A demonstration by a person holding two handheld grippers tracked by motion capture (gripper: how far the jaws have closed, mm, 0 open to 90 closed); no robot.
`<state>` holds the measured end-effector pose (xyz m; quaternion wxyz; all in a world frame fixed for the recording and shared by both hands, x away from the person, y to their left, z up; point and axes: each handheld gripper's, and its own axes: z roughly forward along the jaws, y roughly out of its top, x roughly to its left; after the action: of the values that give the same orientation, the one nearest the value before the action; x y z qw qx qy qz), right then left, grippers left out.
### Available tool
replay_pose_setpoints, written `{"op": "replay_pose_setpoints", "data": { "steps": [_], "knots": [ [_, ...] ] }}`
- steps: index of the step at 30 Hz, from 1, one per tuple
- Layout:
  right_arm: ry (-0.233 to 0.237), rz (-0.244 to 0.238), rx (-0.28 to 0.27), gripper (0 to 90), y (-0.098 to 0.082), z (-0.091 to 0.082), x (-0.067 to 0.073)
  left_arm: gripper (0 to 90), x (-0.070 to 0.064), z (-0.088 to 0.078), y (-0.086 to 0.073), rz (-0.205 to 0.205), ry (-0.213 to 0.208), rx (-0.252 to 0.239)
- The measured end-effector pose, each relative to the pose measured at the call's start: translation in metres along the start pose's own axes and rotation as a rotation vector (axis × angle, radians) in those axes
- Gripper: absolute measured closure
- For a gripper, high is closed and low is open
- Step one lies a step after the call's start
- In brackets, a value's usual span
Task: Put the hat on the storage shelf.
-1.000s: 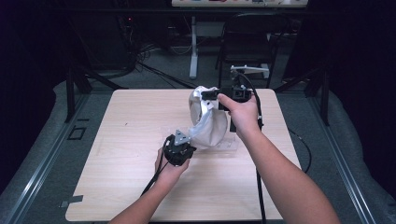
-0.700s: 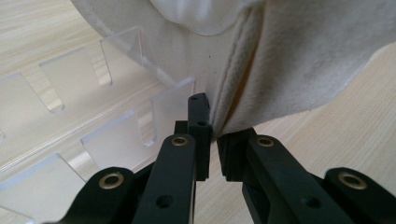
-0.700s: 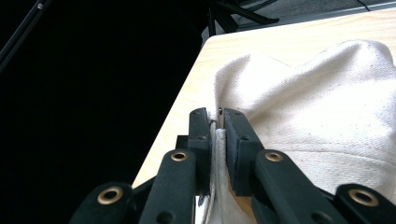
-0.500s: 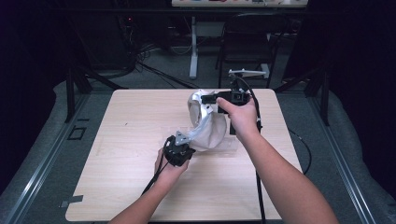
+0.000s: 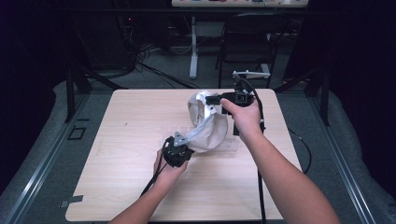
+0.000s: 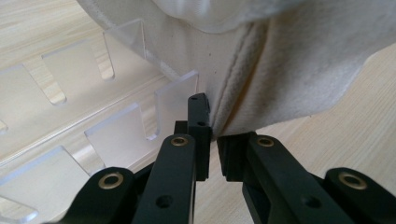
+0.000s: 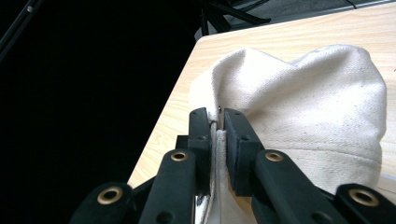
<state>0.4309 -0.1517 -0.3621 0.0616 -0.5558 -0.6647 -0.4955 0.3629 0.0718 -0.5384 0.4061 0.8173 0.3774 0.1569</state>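
High view, taking the wooden table [image 5: 116, 140] as the landmark: toward the middle of its near half, a hand holds the left gripper [image 5: 183, 145], its jaws clenched on the lower corner of a cream cloth bag [image 5: 210, 133]. In the left gripper view that same left gripper [image 6: 212, 140] pinches a seamed edge of the cloth bag [image 6: 289, 70], and just to the left of the jaws a clear acrylic rack [image 6: 93, 126] with slotted teeth lies flat on the table's top. The bag's lower part rests over this rack.

Moving right, the bag stands near the table's centre, lifted off the surface at its upper end and sagging between the two tools. Its mouth faces left.

Further right, toward the table's far edge, the other hand holds the right gripper [image 5: 215, 100], raised above the surface and pointing left. In the right gripper view the right gripper [image 7: 215, 123] is clamped on the hemmed rim of the cloth bag [image 7: 317, 98], with the table's far left corner behind it.
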Motion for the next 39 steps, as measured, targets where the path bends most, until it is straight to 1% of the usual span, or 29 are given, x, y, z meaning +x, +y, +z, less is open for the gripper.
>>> {"op": "replay_pose_setpoints", "data": {
  "steps": [8, 10, 13, 17, 20, 22, 25, 27, 28, 29, 30, 33, 35, 39],
  "knots": [
    [0.006, -0.001, 0.001, 81.9, -0.002, 0.0, 0.0, 84.3, 0.001, 0.0, 0.0, -0.009, -0.003, -0.004],
    [0.005, -0.001, 0.001, 81.9, -0.002, 0.0, 0.0, 83.6, 0.001, -0.001, 0.0, -0.017, -0.004, -0.006],
    [0.004, -0.003, 0.001, 81.9, -0.001, -0.001, -0.001, 78.9, 0.0, -0.002, 0.0, -0.025, -0.006, -0.01],
    [0.003, 0.001, -0.005, 81.9, -0.001, -0.002, -0.003, 67.9, -0.002, -0.008, 0.001, -0.025, -0.007, -0.037],
    [-0.001, 0.003, -0.008, 81.8, -0.001, -0.003, -0.004, 64.7, -0.004, -0.014, 0.001, -0.014, -0.009, -0.047],
    [-0.003, 0.004, -0.011, 81.8, -0.001, -0.004, -0.004, 63.6, -0.005, -0.017, 0.001, -0.014, -0.012, -0.049],
    [-0.009, 0.003, -0.01, 81.8, -0.001, -0.005, -0.005, 61.8, -0.005, -0.02, 0.001, -0.016, -0.038, -0.048],
    [-0.009, 0.002, -0.01, 81.8, -0.001, -0.005, -0.005, 60.3, -0.004, -0.023, 0.001, -0.02, -0.048, -0.044],
    [-0.009, 0.002, -0.01, 81.8, -0.001, -0.005, -0.005, 59.8, -0.003, -0.026, 0.0, -0.027, -0.054, -0.051],
    [-0.01, 0.001, -0.01, 81.8, -0.001, -0.005, -0.005, 58.7, -0.003, -0.028, 0.0, -0.023, -0.054, -0.051],
    [-0.009, -0.001, -0.008, 81.8, -0.001, -0.005, -0.005, 57.7, -0.003, -0.03, -0.001, -0.028, -0.053, -0.056],
    [-0.008, -0.002, -0.008, 81.7, -0.001, -0.005, -0.005, 54.9, -0.001, -0.037, -0.004, -0.021, -0.05, -0.062],
    [-0.007, 0.001, -0.011, 81.7, -0.001, -0.006, -0.005, 53.6, 0.002, -0.043, -0.008, -0.012, -0.028, -0.077],
    [-0.011, -0.002, -0.01, 81.6, -0.001, -0.007, -0.006, 52.5, 0.01, -0.056, -0.017, -0.018, -0.01, -0.083]
  ]
}}
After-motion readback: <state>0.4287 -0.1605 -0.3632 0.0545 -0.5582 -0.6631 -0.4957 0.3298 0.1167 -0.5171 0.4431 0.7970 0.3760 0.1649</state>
